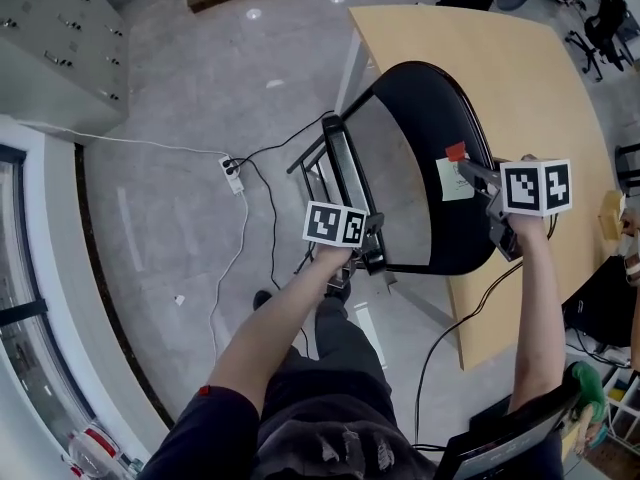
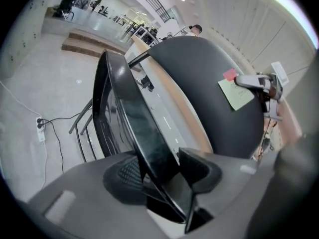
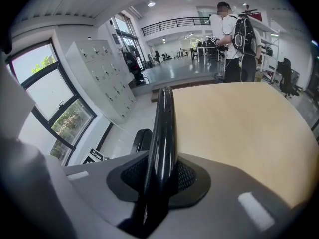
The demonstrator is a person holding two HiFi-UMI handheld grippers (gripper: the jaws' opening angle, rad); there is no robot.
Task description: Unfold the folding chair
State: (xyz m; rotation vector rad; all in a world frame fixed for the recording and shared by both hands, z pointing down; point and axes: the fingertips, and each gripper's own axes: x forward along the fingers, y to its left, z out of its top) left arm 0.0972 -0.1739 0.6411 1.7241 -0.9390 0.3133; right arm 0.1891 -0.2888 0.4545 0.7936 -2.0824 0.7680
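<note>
The black folding chair [image 1: 440, 168] stands half folded beside a tan table. Its big round black panel [image 2: 209, 93] carries a green sticky note [image 2: 236, 94] and a small red one [image 1: 456, 152]. A thinner black panel [image 2: 124, 118] with metal legs leans to its left. My left gripper [image 1: 372, 253] is shut on the lower edge of that thin panel, which runs between the pads of the left gripper [image 2: 167, 171]. My right gripper [image 1: 478, 176] is shut on the rim of the round panel, and that glossy rim passes through the right gripper [image 3: 159, 183].
The tan table [image 1: 520, 68] lies right behind the chair. A power strip [image 1: 232, 173] with trailing cables sits on the grey floor to the left. Grey lockers [image 1: 55, 38] stand at the far left. A person with a backpack [image 3: 234, 39] stands beyond the table.
</note>
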